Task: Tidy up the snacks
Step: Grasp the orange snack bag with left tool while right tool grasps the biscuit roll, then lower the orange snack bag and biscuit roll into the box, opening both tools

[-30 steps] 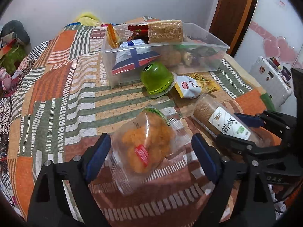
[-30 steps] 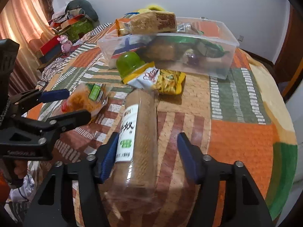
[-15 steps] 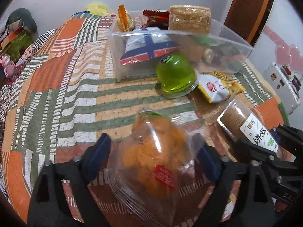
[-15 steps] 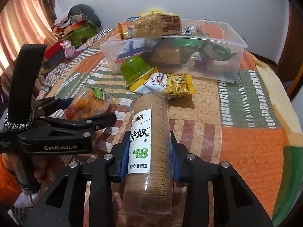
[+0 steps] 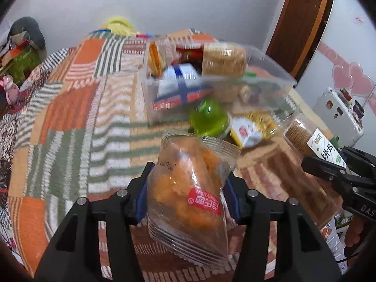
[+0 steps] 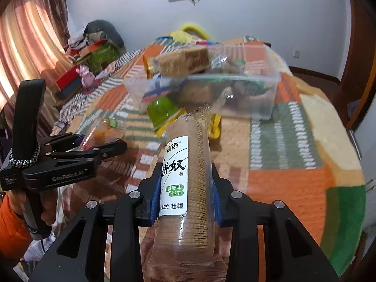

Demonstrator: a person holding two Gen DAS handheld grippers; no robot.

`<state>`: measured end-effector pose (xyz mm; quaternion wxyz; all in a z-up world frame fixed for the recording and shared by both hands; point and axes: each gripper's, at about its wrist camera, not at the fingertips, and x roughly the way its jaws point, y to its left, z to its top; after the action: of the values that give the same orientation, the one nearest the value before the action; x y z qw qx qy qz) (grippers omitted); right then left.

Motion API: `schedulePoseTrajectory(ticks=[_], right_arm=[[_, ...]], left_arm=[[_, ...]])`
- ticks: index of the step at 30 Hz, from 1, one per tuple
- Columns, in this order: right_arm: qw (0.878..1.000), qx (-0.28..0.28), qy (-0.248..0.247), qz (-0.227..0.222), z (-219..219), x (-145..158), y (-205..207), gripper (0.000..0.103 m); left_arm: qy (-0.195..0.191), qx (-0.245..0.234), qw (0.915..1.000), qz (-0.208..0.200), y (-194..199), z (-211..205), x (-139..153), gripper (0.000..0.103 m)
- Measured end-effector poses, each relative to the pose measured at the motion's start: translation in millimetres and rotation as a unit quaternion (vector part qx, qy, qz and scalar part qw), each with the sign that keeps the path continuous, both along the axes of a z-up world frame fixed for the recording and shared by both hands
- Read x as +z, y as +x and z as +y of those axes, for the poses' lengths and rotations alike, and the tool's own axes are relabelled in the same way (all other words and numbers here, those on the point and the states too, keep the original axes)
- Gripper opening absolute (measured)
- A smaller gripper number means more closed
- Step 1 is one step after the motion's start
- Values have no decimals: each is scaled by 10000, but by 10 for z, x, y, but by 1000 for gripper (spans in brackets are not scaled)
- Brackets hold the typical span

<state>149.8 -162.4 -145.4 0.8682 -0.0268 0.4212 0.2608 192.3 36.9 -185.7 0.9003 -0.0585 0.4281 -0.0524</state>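
Left wrist view: left gripper [image 5: 188,197] closed on pastry bag [image 5: 188,188], pads pressed into both sides at mid-length, bag raised above bedspread [image 5: 70,117]. Judged light, soft and crushable inside slippery film; best held gently at mid-body, not by crimped end seam. Clear bin [image 5: 211,82] lay ahead on bed, already stacked with packets. Green jelly cup [image 5: 209,117] and small white packet [image 5: 246,132] lay just in front of bin. Right gripper [image 5: 340,166] seen at right edge with biscuit roll [image 5: 310,141].

Right wrist view: right gripper [image 6: 185,192] clamped around biscuit roll [image 6: 185,176] near label, roll pointed toward clear bin [image 6: 270,94]. Judged stiff as a stack yet brittle, wrapper slick; hold near middle of length advised to prevent tipping, with moderate squeeze. Left gripper [image 6: 94,145] visible at left, carrying pastry bag [image 6: 103,134]. Jelly cup [image 6: 162,112] lay near bin wall. Free space inside bin looked limited; placement on top of contents judged likely.
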Motion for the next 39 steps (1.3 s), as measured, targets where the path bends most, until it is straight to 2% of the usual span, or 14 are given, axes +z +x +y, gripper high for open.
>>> schedulePoseTrajectory(ticks=[8,16,27,39], right_arm=[[9986,-301,94,-435,-95,279,254,33],[9944,-648,150,-825,-176,516,611,33],[9921,-922,-41,-851,-54,440,1245,33],[9923,-893,-551,-657,81,156,1546,33]], left_arm=[[34,67,9985,-535,237,40,448,54],[42,152,9970,-755,726,59,670,54],[102,161,9983,-552,1475,27,529,55],[100,263,9983,-517,1711,-25,402,59]])
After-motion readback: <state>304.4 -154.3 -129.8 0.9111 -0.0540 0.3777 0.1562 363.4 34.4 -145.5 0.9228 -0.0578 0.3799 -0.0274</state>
